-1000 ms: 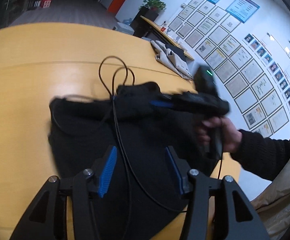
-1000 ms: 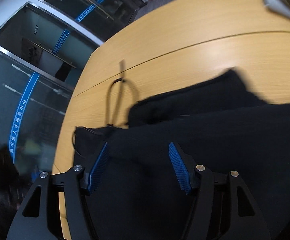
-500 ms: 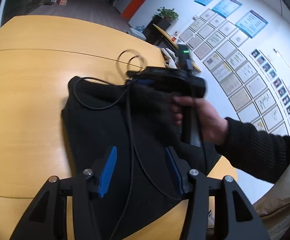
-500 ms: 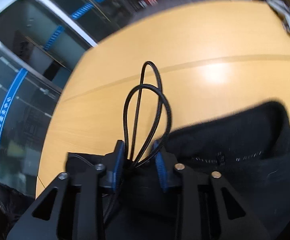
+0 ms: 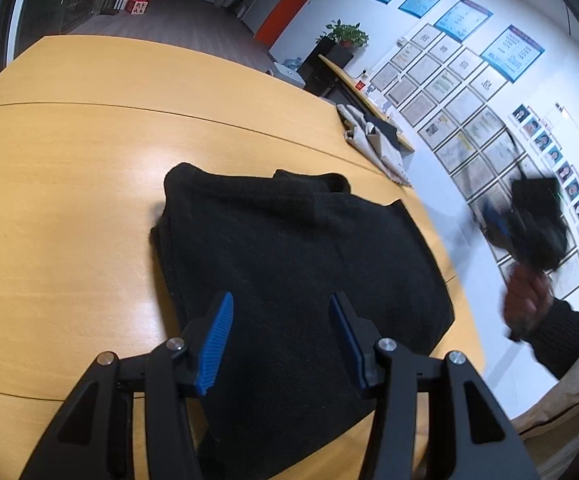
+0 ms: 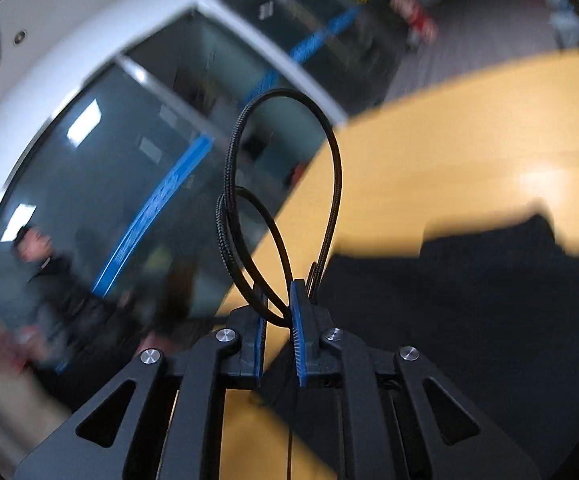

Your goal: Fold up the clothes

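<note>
Garment [image 5: 301, 264]: lying folded on table [image 5: 69, 200]. Left gripper [image 5: 279, 340]: hovering above it, jaws spread, holding nothing. Right gripper [image 6: 279, 320]: pinching cable [image 6: 285, 184], likely lifting it off for folding.

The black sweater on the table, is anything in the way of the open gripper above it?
Nothing visible is. The left gripper is open right over the black sweater, with only air between. The black cable is off the cloth, pinched in the right gripper, away from the wooden table.

Right tongs [image 5: 493, 220] motion-blurred
</note>
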Tool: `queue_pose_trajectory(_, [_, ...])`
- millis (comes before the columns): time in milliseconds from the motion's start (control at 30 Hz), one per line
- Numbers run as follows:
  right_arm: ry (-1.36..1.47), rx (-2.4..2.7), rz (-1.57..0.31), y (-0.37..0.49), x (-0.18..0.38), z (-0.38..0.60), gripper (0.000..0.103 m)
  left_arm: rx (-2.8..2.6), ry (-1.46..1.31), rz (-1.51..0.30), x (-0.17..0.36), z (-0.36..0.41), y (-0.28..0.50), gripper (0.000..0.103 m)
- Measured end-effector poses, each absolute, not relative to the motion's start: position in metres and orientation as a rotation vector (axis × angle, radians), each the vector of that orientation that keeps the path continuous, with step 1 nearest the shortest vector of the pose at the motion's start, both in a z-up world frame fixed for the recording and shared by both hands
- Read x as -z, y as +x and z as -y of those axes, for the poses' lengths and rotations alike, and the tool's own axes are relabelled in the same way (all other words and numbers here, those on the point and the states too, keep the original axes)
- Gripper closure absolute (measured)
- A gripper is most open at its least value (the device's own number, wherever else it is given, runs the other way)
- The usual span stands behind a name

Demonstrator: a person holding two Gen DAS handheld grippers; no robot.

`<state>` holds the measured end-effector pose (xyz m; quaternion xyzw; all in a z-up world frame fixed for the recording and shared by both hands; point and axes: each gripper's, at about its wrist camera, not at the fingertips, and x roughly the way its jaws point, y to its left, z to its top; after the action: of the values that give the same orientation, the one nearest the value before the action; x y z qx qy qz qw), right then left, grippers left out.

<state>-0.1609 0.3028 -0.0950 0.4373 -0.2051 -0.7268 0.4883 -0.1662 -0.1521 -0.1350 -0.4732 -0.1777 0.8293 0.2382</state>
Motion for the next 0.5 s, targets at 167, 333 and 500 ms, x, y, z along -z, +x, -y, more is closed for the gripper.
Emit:
queue_pose_trajectory(167, [1.401, 1.656, 0.280, -0.084, 0.134, -0.348, 0.082, -2.294, -1.359, 0.402, 0.147, 0.149, -0.171, 0.051])
queue_pose_trajectory(333, [1.573, 1.857, 0.134, -0.064, 0.171, -0.395, 0.043, -2.241, -1.509, 0.282, 0.183, 0.128, -0.170, 0.051])
queue_pose_trajectory(500, [1.518, 2.033, 0.143, -0.073, 0.160, -0.443, 0.028, -2.254, -1.523, 0.334, 0.195, 0.132, -0.147, 0.050])
